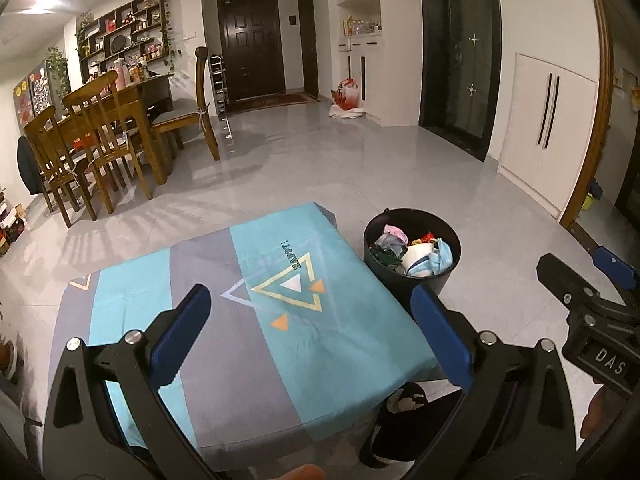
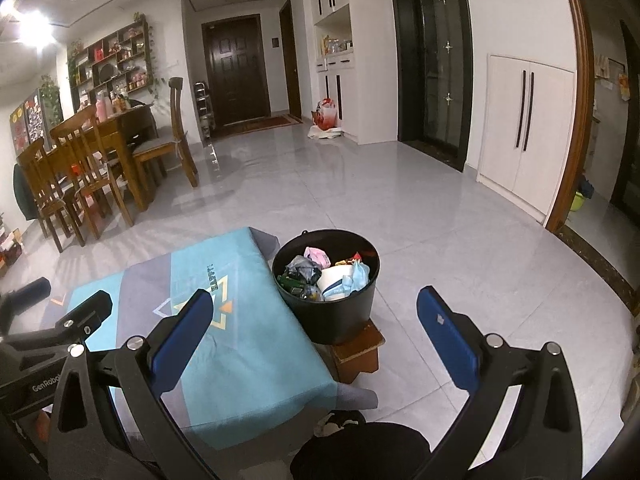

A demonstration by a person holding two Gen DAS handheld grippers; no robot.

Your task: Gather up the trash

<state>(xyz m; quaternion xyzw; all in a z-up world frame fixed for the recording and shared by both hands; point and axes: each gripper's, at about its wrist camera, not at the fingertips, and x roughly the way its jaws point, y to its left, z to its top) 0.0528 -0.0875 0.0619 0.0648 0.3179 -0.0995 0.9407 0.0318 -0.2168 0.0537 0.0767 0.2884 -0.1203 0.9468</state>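
Nearest the cameras, the left gripper (image 1: 316, 334) hangs over the desk (image 1: 248, 344) with its jaws spread wide and nothing between them. The right gripper (image 2: 320, 336) is level with it to the right, out past the desk's right edge, its jaws likewise spread and empty. The desk is draped in a cloth of teal and grey bands with a triangle pattern, and its top is bare.

Just beyond the desk's far right corner stands a black bin (image 2: 332, 316), raised on a small brown wooden stool (image 2: 360, 354). The trash (image 2: 328, 276) lies piled inside the bin: crumpled paper, a white cup, a blue face mask, and pink and green scraps.

Farther off, across the grey tiled floor (image 2: 400, 208), a wooden dining table with chairs (image 1: 100, 132) stands at left, and a dark door (image 1: 250, 46) closes the hallway.
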